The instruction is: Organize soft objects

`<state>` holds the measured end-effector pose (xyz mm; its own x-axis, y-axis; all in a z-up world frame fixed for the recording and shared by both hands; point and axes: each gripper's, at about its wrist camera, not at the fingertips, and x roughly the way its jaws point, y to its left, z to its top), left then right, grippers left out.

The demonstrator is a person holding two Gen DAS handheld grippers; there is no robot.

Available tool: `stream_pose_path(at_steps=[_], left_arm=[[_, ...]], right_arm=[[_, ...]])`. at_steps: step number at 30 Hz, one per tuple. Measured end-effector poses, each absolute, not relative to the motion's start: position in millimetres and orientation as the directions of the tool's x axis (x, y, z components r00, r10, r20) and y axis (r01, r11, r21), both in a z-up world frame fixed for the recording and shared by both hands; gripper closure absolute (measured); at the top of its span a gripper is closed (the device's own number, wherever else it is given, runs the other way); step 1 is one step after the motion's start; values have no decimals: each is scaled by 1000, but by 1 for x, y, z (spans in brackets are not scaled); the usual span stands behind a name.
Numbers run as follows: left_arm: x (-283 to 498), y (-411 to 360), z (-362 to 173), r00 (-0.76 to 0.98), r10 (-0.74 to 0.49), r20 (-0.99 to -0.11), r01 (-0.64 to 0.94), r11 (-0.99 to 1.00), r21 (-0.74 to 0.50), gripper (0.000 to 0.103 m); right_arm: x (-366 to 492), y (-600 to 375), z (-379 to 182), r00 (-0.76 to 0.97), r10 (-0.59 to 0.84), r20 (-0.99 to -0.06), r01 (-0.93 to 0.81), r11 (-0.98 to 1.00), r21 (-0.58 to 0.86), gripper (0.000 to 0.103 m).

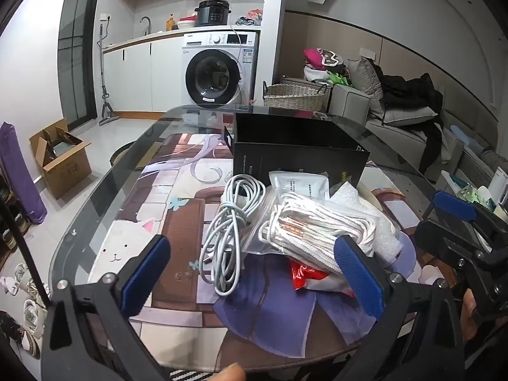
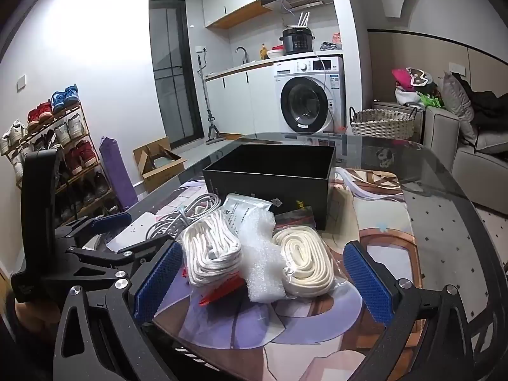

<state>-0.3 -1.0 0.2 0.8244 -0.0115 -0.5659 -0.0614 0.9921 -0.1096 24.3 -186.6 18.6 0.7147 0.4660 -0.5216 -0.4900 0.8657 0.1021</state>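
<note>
Nothing sorted yet: black box [image 2: 270, 171] empty. Rope bundle [image 2: 211, 254], cream strap coil [image 2: 306, 262], foam sheet [image 2: 263, 263], grey cable [image 1: 228, 222] heaped on tabletop [image 2: 444, 222] before box. Left gripper [image 1: 254, 279], right gripper [image 2: 266, 279] wide apart, holding nothing.

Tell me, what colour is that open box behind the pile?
Black. The box shows best in the right wrist view.
</note>
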Motion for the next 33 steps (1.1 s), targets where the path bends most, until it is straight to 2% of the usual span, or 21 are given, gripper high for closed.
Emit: stream_pose_path(at_steps=[33], left_arm=[[-4,3,4,836,-2,-549,-70,991,-110,0]], right_arm=[[24,-192,21,742,431,-514,-464,883,71,0]])
